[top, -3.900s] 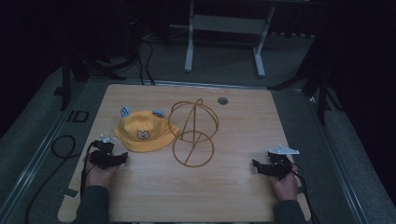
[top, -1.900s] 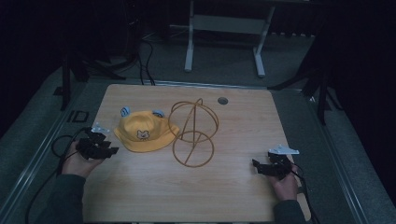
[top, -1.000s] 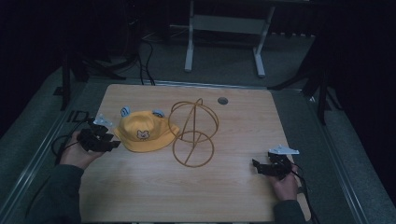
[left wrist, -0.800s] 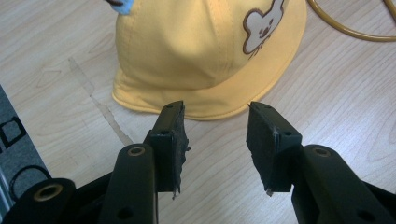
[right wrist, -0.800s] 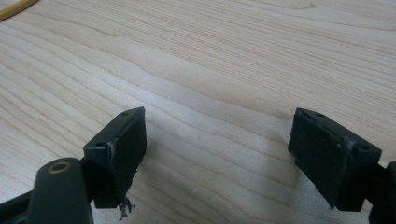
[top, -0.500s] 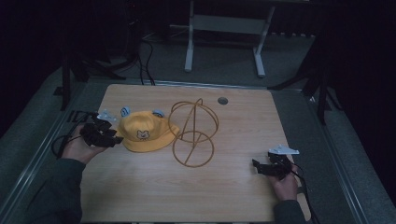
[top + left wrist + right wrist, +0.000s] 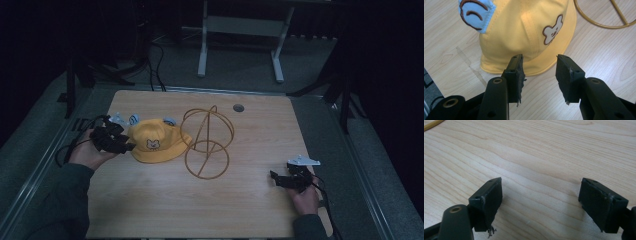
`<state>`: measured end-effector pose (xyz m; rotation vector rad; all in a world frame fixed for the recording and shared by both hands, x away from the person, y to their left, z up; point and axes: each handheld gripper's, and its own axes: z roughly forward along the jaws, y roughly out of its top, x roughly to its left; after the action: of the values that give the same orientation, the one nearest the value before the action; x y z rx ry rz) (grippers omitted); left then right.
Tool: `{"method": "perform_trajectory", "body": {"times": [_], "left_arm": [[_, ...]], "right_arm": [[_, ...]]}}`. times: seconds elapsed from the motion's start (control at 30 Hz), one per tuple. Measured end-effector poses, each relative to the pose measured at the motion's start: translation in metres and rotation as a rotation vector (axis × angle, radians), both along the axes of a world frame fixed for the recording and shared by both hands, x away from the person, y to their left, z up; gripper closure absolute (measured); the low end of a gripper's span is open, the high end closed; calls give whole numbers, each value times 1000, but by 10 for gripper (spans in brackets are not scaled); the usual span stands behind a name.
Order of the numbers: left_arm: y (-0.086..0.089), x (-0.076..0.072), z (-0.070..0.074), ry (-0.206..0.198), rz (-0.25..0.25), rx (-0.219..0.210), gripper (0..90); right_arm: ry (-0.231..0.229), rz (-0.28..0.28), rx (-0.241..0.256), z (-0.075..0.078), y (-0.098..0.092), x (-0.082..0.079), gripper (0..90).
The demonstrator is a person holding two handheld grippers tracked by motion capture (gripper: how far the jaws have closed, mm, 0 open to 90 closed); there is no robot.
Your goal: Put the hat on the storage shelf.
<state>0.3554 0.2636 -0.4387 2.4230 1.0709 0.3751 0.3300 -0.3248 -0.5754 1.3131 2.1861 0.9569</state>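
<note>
A yellow bucket hat [image 7: 154, 141] with a bear patch and blue ears lies flat on the wooden table, left of centre. In the left gripper view the hat [image 7: 529, 32] fills the top, its brim just beyond the jaw tips. My left gripper [image 7: 125, 146] [image 7: 539, 75] is open at the hat's left brim, nothing between its jaws. A gold wire stand [image 7: 206, 142] with a ring base stands right of the hat. My right gripper [image 7: 274, 178] [image 7: 540, 203] rests open on bare wood near the front right.
A small round grommet [image 7: 238, 107] sits in the table [image 7: 260, 135] near its far edge. Cables trail off the left edge. Metal frame legs [image 7: 202, 45] stand on the floor beyond the table.
My left gripper swung out to the table's left edge, then moved forward and right until its open jaws reached the hat's brim. The right gripper stayed put.
</note>
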Motion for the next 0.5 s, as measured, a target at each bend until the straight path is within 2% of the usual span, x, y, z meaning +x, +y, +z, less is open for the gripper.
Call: {"method": "perform_trajectory", "body": {"times": [0.13,0.5], "left_arm": [[-5,5,3,9,-17,6,572],[-10,13,14,11,-26,11,555]], "right_arm": [[1,0,-1,0,0,0,192],[1,0,-1,0,0,0,192]]}}
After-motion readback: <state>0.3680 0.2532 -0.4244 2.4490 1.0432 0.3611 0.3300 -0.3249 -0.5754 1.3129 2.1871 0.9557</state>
